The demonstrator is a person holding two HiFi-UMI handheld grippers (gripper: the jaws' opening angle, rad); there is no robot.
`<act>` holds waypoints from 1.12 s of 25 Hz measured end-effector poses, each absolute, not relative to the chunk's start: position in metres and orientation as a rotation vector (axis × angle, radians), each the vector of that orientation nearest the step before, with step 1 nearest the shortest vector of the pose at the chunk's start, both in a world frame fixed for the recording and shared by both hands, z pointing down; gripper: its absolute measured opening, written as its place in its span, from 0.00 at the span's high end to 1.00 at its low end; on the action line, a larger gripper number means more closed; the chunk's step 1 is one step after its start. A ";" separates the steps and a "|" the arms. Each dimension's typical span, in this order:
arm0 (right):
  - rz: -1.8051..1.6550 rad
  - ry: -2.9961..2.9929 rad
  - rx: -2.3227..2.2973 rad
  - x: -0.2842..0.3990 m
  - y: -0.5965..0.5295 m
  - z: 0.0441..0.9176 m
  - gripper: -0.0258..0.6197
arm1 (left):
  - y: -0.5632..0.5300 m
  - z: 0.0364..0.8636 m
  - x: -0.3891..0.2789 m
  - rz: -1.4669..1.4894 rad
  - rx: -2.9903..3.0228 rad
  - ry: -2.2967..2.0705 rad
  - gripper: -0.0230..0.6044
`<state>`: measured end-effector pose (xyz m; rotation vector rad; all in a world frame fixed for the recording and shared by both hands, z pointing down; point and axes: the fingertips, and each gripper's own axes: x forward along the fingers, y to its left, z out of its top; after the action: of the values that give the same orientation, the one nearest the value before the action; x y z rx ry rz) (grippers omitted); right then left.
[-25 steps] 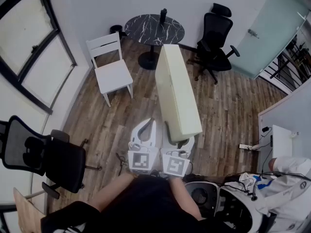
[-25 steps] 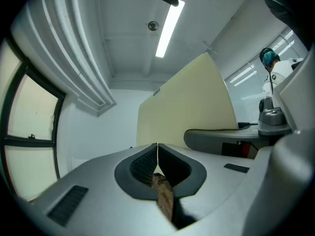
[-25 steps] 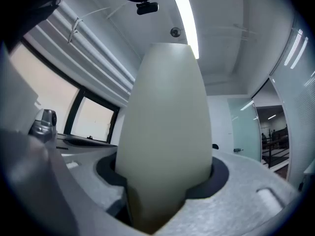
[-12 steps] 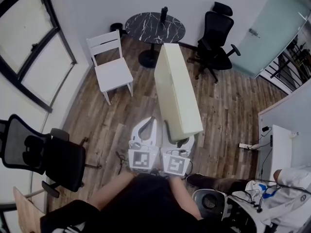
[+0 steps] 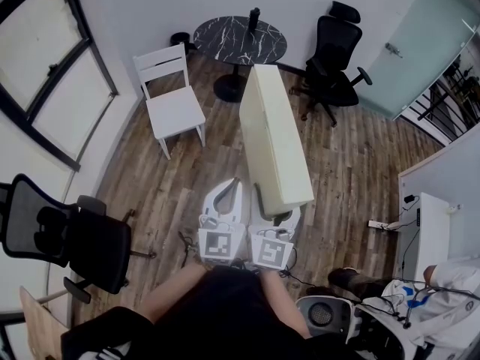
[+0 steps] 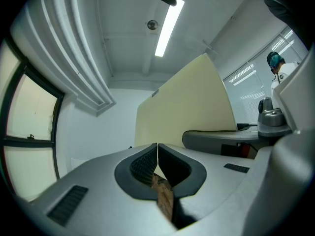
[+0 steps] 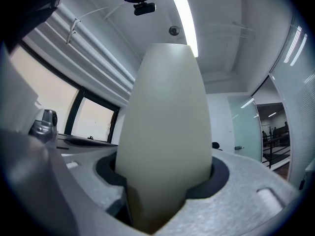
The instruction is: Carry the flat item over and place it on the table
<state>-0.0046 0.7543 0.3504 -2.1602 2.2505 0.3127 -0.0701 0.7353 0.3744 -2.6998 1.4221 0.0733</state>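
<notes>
A long, thick cream board (image 5: pixel 274 141) stands on edge above the wooden floor, reaching from my hands toward the round black marble table (image 5: pixel 240 40). My right gripper (image 5: pixel 274 210) is shut on the board's near end; in the right gripper view the board (image 7: pixel 167 132) fills the space between the jaws of this gripper (image 7: pixel 165 181). My left gripper (image 5: pixel 233 191) hangs just left of the board, apart from it. In the left gripper view its jaws (image 6: pixel 157 149) meet with nothing between them, and the board (image 6: pixel 192 107) rises to the right.
A white chair (image 5: pixel 172 103) stands left of the board, and a black office chair (image 5: pixel 334 51) sits right of the table. Another black chair (image 5: pixel 67 238) is at the near left. A dark bottle (image 5: pixel 254 17) stands on the table. A person in white (image 5: pixel 442 291) is at the lower right.
Both grippers and the board have stayed where they were. The person at the lower right has shifted, their leg and foot moving toward the right.
</notes>
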 end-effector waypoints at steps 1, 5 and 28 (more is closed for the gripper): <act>0.314 2.251 -2.160 -0.004 0.755 0.351 0.51 | 0.736 0.376 -0.070 0.067 -2.701 1.423 0.96; 0.307 2.249 -2.163 -0.002 0.753 0.353 0.51 | 0.735 0.376 -0.069 0.079 -2.738 1.473 0.96; 0.196 2.284 -2.142 -0.022 0.727 0.365 0.51 | 0.715 0.384 -0.085 0.085 -2.740 1.468 0.96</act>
<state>-0.0221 0.7271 0.3650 -2.1417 2.2838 0.1962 -0.0854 0.7152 0.3840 -2.7396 1.4681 0.0850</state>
